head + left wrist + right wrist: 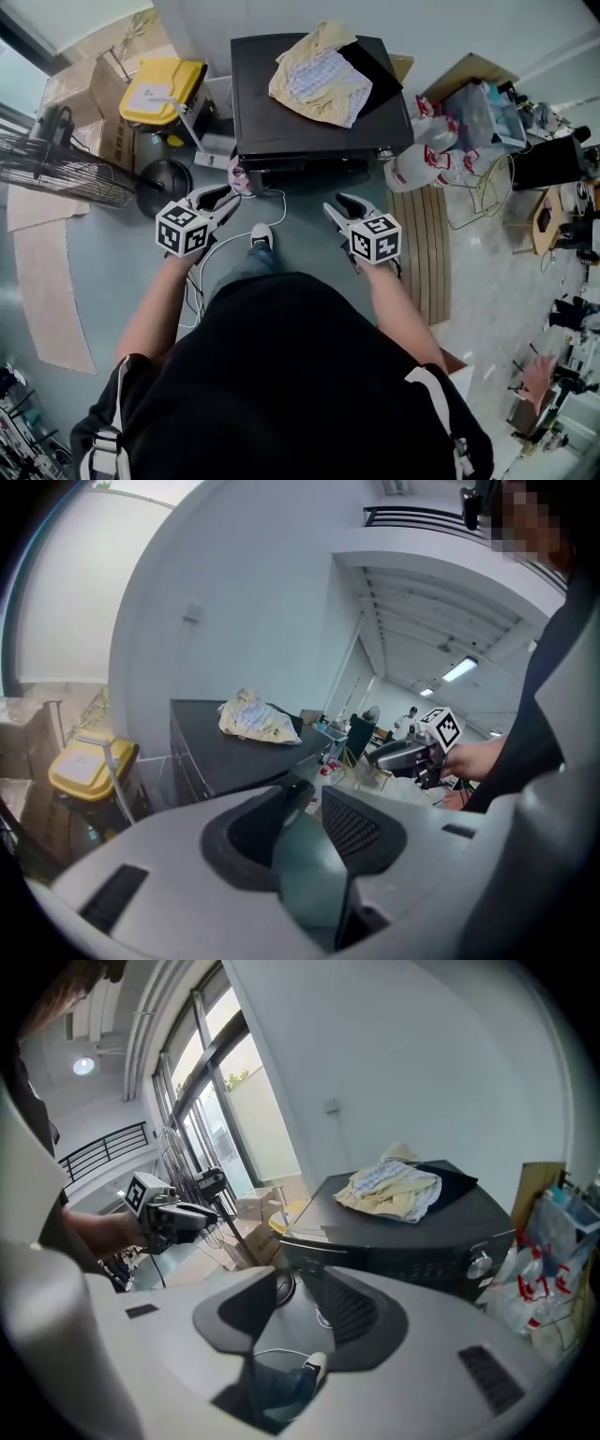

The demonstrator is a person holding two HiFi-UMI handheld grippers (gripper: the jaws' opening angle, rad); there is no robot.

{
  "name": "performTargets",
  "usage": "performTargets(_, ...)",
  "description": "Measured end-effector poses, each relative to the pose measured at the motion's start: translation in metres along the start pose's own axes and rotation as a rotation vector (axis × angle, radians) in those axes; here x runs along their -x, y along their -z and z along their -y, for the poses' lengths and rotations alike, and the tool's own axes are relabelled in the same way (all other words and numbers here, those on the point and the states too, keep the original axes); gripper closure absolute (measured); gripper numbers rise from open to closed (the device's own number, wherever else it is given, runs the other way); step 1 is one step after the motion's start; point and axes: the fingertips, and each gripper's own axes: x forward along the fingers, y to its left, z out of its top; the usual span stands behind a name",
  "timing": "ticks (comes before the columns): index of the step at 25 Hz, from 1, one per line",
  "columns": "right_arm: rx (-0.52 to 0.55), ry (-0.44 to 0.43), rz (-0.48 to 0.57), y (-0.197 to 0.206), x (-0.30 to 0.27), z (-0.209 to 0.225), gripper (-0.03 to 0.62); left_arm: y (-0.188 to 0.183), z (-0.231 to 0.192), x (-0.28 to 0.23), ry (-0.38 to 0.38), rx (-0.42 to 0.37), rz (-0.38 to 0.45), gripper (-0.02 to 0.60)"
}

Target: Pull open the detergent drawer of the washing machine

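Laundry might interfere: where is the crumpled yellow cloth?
Head view, top centre: the yellow cloth lies atop the washing machine, right of middle.

I log by colour, from the head view:
- washing machine [272,108]: black.
- crumpled laundry [319,75]: pale yellow, with a blue-and-white check.
- bin lid [161,89]: bright yellow.
- left gripper [230,195] and right gripper [334,206]: grey-white, with black-and-white square markers on the cubes.
- plastic bags [427,167]: white with red print.
- floor [112,272]: grey-blue.
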Motion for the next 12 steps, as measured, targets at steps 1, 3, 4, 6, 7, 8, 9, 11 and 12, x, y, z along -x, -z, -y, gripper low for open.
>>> performTargets(1,-0.003,0.001,-0.006,0.0,-0.004,0.003,0.436,0.002,-0.004,-0.003,-0.004,0.002,-0.007,0.443)
performTargets(3,-0.008,0.004,-0.018,0.001,-0.012,0.01,0.434,0.006,-0.012,-0.01,-0.009,0.007,-0.02,0.443)
performTargets(4,-0.011,0.005,-0.024,0.002,-0.016,0.013,0.434,0.008,-0.017,-0.014,-0.011,0.009,-0.027,0.443)
performTargets(6,-0.017,0.004,-0.034,0.001,-0.025,0.018,0.434,0.011,-0.025,-0.02,-0.015,0.013,-0.041,0.443)
performTargets(7,-0.02,0.003,-0.039,0.001,-0.028,0.019,0.433,0.012,-0.028,-0.023,-0.017,0.015,-0.049,0.443)
performTargets(8,-0.023,0.001,-0.045,0.001,-0.032,0.021,0.433,0.014,-0.031,-0.026,-0.019,0.018,-0.057,0.443)
performTargets(9,-0.025,0.0,-0.05,0.001,-0.036,0.023,0.433,0.016,-0.035,-0.029,-0.021,0.022,-0.064,0.443)
performTargets(11,-0.03,-0.001,-0.06,0.002,-0.044,0.026,0.433,0.019,-0.042,-0.035,-0.024,0.032,-0.077,0.443)
performTargets(12,-0.032,-0.002,-0.065,0.002,-0.049,0.028,0.433,0.02,-0.045,-0.038,-0.026,0.037,-0.083,0.443)
